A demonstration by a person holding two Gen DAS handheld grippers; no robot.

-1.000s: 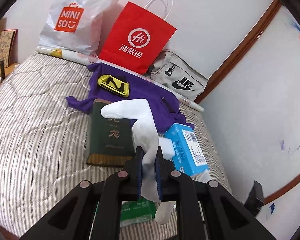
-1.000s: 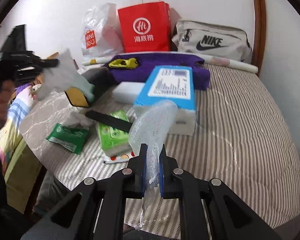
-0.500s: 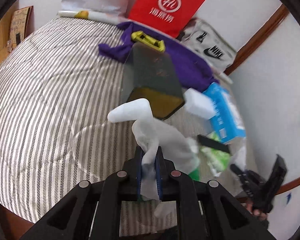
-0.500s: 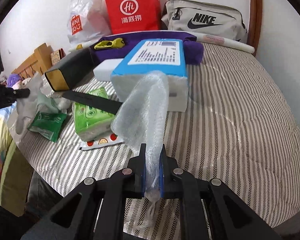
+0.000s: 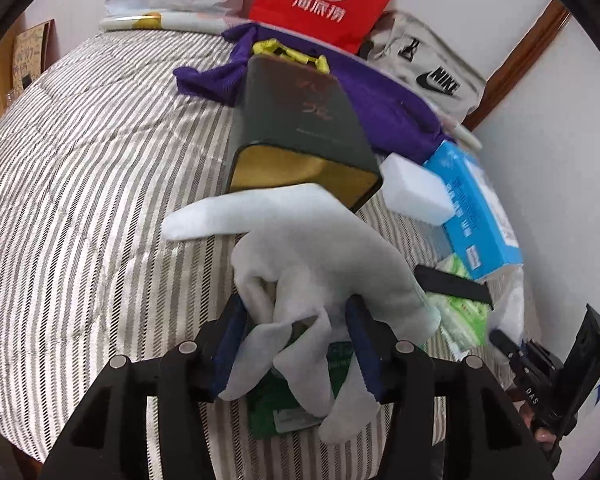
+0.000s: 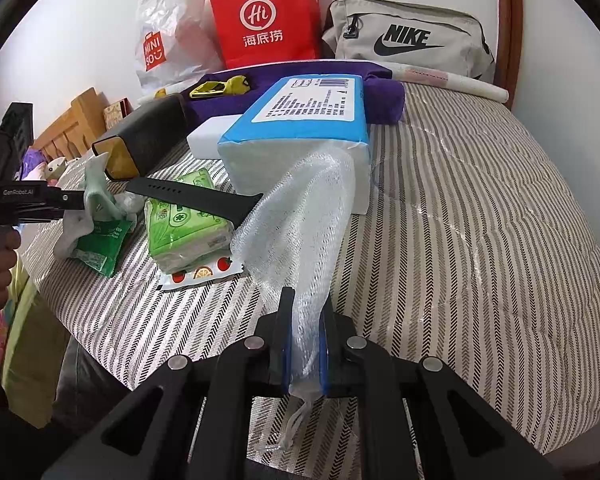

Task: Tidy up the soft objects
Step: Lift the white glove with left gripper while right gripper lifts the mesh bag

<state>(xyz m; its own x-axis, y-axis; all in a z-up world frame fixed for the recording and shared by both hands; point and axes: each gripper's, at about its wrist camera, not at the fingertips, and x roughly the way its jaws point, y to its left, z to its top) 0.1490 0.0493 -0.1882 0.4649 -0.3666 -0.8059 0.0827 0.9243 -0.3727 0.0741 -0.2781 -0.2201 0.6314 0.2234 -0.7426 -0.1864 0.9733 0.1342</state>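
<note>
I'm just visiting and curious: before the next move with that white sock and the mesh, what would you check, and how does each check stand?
1. Left gripper letting go: ok, jaws have just been opening, white sock loose between them.
2. Sock settled: ok, on the green packet at the bed's near edge.
3. Sock clear of the jaws: not ok, folds touch the pads.
4. Right gripper grip: ok, shut on the mesh netting.
5. Spot for the netting: cannot tell.

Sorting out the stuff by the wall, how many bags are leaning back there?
3: Miniso bag leftmost, red paper bag in the middle, Nike bag on the right. Others may be hidden.
</note>
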